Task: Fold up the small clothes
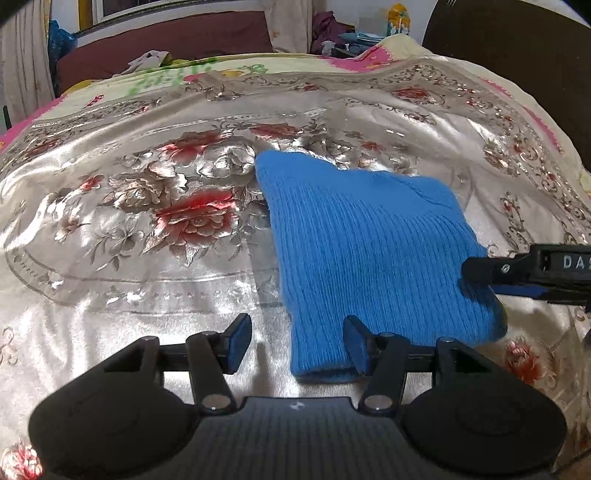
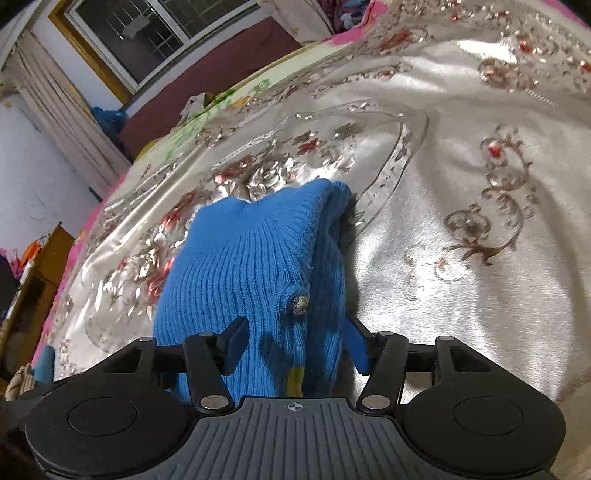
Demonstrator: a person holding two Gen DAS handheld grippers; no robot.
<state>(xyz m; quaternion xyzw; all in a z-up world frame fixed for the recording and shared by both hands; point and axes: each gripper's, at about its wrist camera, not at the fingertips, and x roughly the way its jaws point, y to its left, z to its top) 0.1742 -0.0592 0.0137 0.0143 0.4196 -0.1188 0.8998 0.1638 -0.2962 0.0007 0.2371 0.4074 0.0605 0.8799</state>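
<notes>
- A blue knitted garment (image 1: pixel 369 240) lies folded on a shiny bedspread (image 1: pixel 147 221) printed with red and silver flowers; it sits right of the middle in the left wrist view.
- The left gripper (image 1: pixel 297 345) hangs over the garment's near end, its jaws standing apart. The right pad is at the edge of the narrow near end; the left pad is over bare bedspread, gripping nothing.
- The right gripper (image 2: pixel 295 345) has its jaws spread wide, the garment's near end lying between them; the pads are not pressing on the knit.
- A small round button (image 2: pixel 298 304) shows on the garment in the right wrist view, just beyond the jaws.
- A window (image 2: pixel 155 33) and a curtain (image 2: pixel 55 110) stand at the far left.
</notes>
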